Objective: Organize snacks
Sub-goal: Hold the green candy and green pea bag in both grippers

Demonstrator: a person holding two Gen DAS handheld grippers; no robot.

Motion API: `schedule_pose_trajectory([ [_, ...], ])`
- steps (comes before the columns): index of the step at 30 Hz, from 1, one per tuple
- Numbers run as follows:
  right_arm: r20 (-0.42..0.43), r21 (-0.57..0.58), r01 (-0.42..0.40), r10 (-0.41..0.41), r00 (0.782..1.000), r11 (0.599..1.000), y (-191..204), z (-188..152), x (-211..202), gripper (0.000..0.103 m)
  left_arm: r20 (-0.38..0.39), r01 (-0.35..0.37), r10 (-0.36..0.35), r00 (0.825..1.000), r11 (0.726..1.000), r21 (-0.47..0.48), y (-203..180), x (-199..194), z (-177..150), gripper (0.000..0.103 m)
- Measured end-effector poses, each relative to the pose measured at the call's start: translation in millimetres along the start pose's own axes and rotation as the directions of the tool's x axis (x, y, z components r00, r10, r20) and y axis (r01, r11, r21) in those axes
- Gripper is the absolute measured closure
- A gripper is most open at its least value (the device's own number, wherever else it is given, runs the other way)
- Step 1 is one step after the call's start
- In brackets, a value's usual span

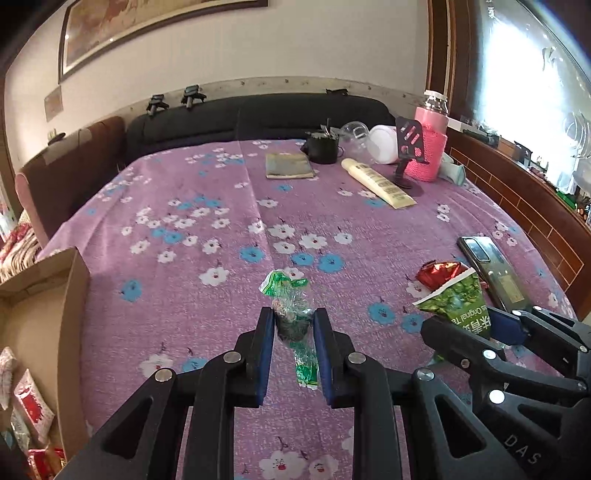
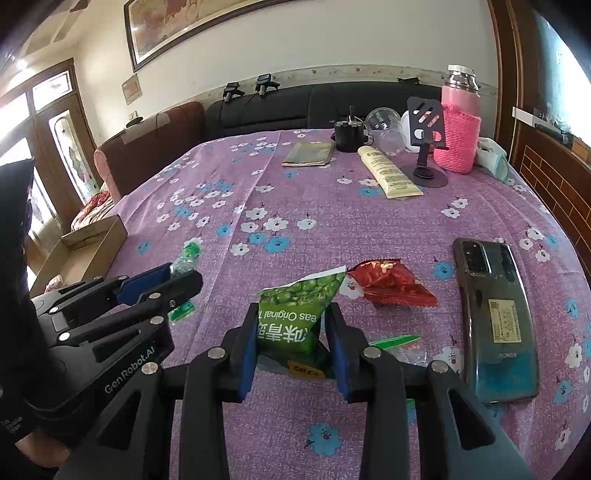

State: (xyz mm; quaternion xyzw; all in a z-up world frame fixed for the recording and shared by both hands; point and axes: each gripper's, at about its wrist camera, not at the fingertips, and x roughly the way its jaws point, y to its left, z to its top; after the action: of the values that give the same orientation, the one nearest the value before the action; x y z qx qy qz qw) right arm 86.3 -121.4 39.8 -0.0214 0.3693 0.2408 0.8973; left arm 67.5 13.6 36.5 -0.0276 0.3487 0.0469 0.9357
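Left hand-held gripper (image 1: 293, 325) clamps green candy wrapper (image 1: 291, 314), long axis along fingers; cardboard box (image 1: 74, 295) lies left of it, nearer than right hand-held gripper (image 2: 291, 332), gripping pea bag (image 2: 299, 317).

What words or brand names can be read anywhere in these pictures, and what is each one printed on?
"GenRobot.AI": side of the left gripper.
"DAS": right gripper, partly cut off.
"eas Original T", cut off, beside Chinese characters: green pea snack packet.
"HONOR": back of the phone; its sticker is too small to read.
Cream tube, framed picture: print too blurred.
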Motion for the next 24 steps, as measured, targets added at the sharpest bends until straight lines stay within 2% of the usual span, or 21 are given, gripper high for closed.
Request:
schedule_pose_trajectory([
  [24, 0.059, -0.071, -0.039, 0.043, 0.997, 0.997, 18, -1, -11, 0.070, 0.091, -0.083, 0.086, 0.992, 0.996, -0.030, 10, -19, 5, 0.081],
])
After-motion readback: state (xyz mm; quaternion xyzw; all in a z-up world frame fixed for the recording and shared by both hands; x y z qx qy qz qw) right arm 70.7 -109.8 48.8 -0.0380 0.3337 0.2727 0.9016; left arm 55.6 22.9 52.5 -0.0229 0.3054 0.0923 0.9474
